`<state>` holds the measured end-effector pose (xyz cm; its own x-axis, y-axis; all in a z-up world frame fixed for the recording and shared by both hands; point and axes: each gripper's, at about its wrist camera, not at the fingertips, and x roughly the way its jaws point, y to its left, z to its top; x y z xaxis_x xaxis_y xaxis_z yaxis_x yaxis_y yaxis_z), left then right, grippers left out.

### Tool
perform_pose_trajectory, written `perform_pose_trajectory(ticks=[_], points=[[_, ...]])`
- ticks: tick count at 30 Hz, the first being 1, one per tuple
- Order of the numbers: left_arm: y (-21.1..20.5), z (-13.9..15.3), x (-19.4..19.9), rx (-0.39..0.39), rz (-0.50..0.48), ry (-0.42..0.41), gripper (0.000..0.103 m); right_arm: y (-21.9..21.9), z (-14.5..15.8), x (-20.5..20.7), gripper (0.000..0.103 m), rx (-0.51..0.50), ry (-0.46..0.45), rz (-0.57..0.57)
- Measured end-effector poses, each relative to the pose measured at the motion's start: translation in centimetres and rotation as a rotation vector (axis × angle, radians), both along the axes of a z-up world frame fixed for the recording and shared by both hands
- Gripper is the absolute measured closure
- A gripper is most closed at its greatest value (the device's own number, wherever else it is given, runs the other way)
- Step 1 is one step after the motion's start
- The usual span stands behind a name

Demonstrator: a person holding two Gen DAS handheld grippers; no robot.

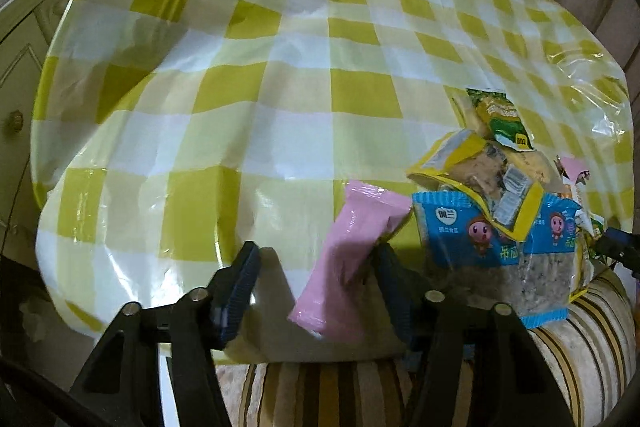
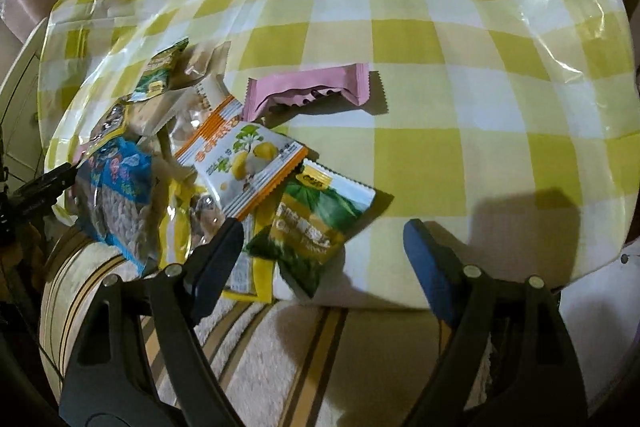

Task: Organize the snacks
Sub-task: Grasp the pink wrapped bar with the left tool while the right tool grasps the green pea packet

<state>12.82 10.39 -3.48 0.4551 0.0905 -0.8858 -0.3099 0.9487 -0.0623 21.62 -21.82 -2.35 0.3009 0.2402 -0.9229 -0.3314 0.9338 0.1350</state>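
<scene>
Left wrist view: the left gripper [image 1: 316, 263] hangs over the near edge of a worktop [image 1: 280, 67] covered in yellow-and-white checked plastic, its jaws apart and pressing on nothing. A pink snack bar [image 1: 344, 259] lies slantwise between the two fingers, its lower end past the worktop edge, close against the right-hand finger; whether that finger touches it cannot be told. Just to the right, a blue-topped packet of grey biscuits [image 1: 496, 251] overhangs the edge above a striped cushion [image 1: 560, 347]. On top of it rests a yellow-edged clear packet [image 1: 480, 179], and behind that stands a green packet [image 1: 504, 119].

Right wrist view: the same heap fills the left side, with the blue packet [image 2: 120, 195] at its outer edge. An orange-striped white packet printed with yellow fruit [image 2: 248, 163] lies across the middle of the pile. A second pink wrapper [image 2: 308, 89] lies alone farther back on the cloth. The right gripper [image 2: 324, 247] hovers at the near edge, jaws wide and empty; a green-and-white packet [image 2: 316, 227] lies between the fingers, nearer the left one, its corner jutting past the worktop edge.
</scene>
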Motion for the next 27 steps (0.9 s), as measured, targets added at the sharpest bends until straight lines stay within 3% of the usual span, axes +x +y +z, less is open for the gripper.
perform_pose_trajectory(ticks=[4,6,7,8,9,12,27], points=[[-0.1,-0.3,0.5,0.006,-0.015,0.004,0.055,0.7,-0.4,0.6,0.027,-0.023,-0.002,0.000],[-0.1,-0.3,0.6,0.015,-0.017,0.002,0.061,1.0,-0.4,0.7,0.033,-0.047,-0.016,0.003],[-0.2,-0.3,0.6,0.020,-0.017,0.000,0.075,1.1,-0.3,0.7,0.037,-0.053,-0.021,0.003],[-0.2,-0.3,0.6,0.022,-0.016,-0.002,0.079,1.1,-0.3,0.7,0.046,-0.057,-0.027,0.005],[-0.2,-0.3,0.6,0.020,-0.016,-0.003,0.079,1.1,-0.3,0.7,0.055,-0.056,-0.030,0.006],[-0.2,-0.4,0.4,0.018,-0.014,-0.008,0.081,1.2,-0.3,0.4,0.059,-0.051,-0.033,0.012],[-1.3,2.0,-1.2,0.040,0.013,-0.066,0.082,-0.5,1.3,-2.1,0.062,-0.020,-0.087,0.005]])
